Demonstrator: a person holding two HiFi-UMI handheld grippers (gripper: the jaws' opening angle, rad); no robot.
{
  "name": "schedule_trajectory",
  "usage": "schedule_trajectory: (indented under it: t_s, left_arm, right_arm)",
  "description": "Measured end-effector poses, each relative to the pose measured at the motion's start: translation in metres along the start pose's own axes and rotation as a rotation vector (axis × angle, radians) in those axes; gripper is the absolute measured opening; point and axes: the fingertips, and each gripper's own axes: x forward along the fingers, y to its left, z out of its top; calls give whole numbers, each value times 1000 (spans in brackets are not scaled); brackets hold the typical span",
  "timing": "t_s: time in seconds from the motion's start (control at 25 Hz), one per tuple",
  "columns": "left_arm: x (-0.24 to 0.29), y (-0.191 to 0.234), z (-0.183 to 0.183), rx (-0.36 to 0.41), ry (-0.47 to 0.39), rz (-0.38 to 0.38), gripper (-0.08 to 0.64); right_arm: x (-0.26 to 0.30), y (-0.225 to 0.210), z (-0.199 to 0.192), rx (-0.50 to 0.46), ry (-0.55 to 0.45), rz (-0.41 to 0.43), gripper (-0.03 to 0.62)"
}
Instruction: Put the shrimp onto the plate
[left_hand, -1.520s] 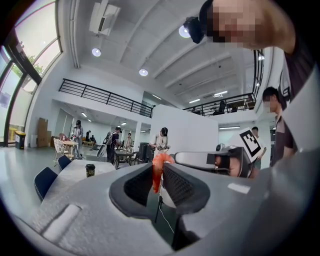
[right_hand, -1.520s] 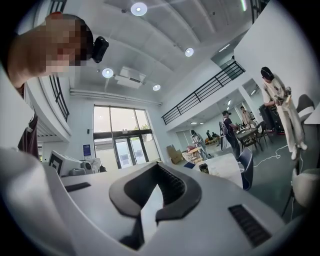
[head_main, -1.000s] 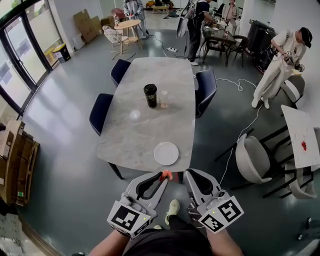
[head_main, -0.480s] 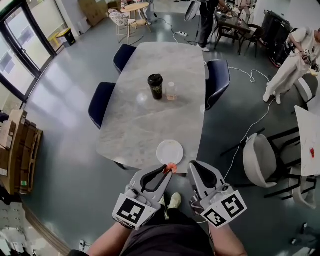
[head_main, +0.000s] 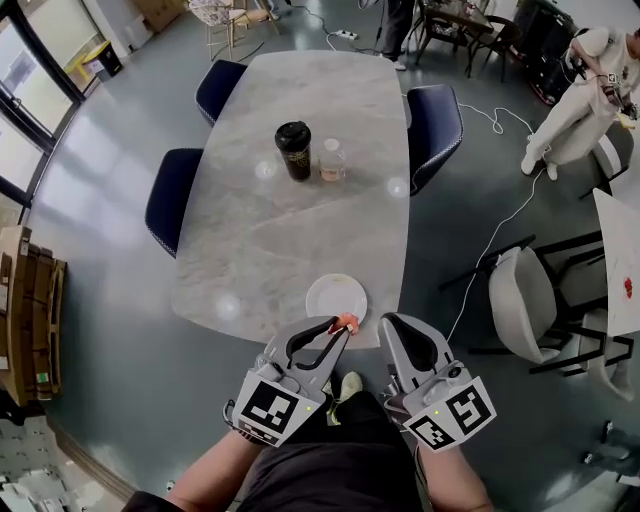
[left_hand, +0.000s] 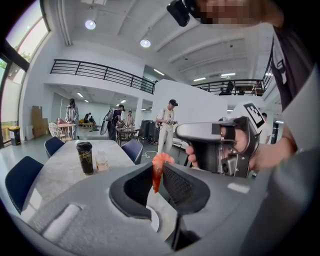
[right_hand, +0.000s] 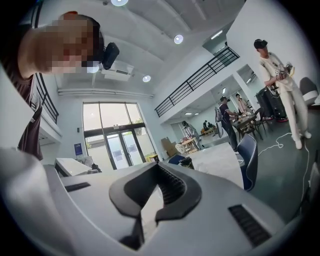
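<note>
My left gripper (head_main: 343, 326) is shut on an orange-pink shrimp (head_main: 346, 322), which hangs just over the near table edge, at the near rim of the white plate (head_main: 330, 292). In the left gripper view the shrimp (left_hand: 158, 170) is pinched upright between the tips of the left gripper (left_hand: 157, 167), with a sliver of the plate (left_hand: 152, 218) below. My right gripper (head_main: 388, 322) hovers beside it to the right, off the table's edge. In the right gripper view the right gripper (right_hand: 157, 166) has its jaws together with nothing between them.
The grey marble table (head_main: 300, 230) carries a black cup (head_main: 294, 150) and a clear cup (head_main: 332, 160) at its middle. Dark blue chairs (head_main: 433, 120) (head_main: 170, 195) flank it. A white chair (head_main: 520, 300) and cables lie to the right; a person (head_main: 580, 90) stands at far right.
The view has drawn nearer to the table. My left gripper has carried the shrimp forward, from short of the table edge to the plate's near rim. The right gripper keeps alongside, still shut.
</note>
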Motion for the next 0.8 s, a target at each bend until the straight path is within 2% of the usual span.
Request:
schedule_trajectory:
  t_s: [0.4,0.8]
  left_arm:
    - [58,36,-89,8,129,-40,69]
    - [98,54,-169,49,284,-54,69]
  right_arm:
    - [33,-48,-76,24,12,-26,2]
    - [52,-86,-132,-35,30,-41,2]
